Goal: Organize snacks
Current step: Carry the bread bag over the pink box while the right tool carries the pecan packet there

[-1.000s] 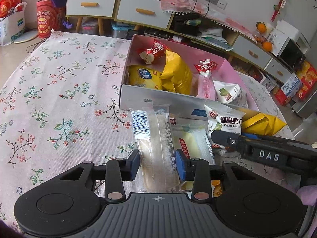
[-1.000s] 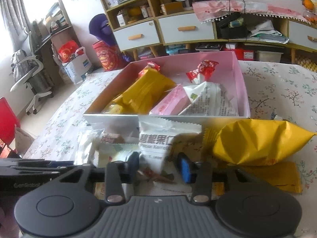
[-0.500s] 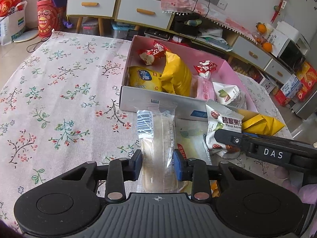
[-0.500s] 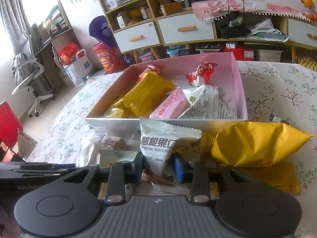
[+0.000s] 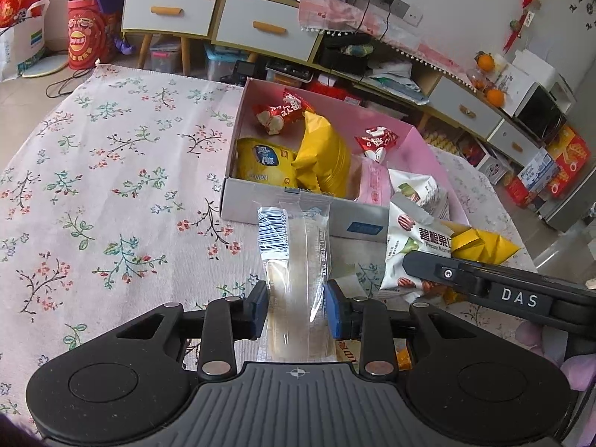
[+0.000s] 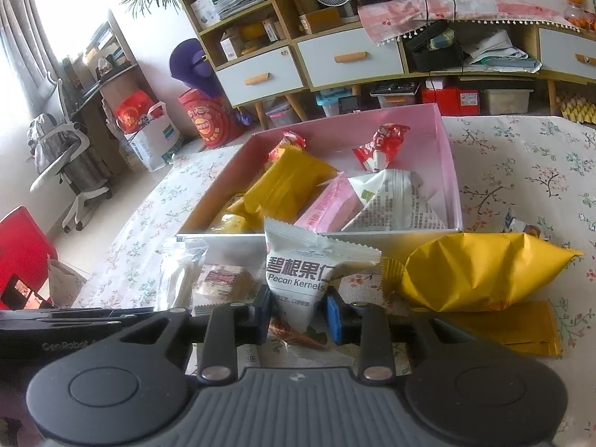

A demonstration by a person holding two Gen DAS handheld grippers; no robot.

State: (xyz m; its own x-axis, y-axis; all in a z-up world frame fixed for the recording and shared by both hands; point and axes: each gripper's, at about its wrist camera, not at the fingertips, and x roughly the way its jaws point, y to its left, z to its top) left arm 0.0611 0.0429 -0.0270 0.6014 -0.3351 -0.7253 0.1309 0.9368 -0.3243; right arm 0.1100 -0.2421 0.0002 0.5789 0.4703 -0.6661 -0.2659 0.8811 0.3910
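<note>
Left hand-held gripper (image 5: 297, 307) just closed, pinching clear plastic-wrapped pastry packet (image 5: 294, 260); right hand-held gripper (image 6: 298, 314) just closed, clamping white pecan-kernel pouch (image 6: 301, 268), both before pink cardboard box (image 6: 445, 171) on floral-clothed worktop (image 5: 111, 186).

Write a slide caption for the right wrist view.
Right gripper pinching a pecan packet before the pink box.

Bright daylight from the window (image 6: 41, 26) at far left, blown out to white. Soft shadows only, faint glare on clear wrappers. Strong fisheye bending with dark corners. Sharp throughout, without motion blur.
</note>
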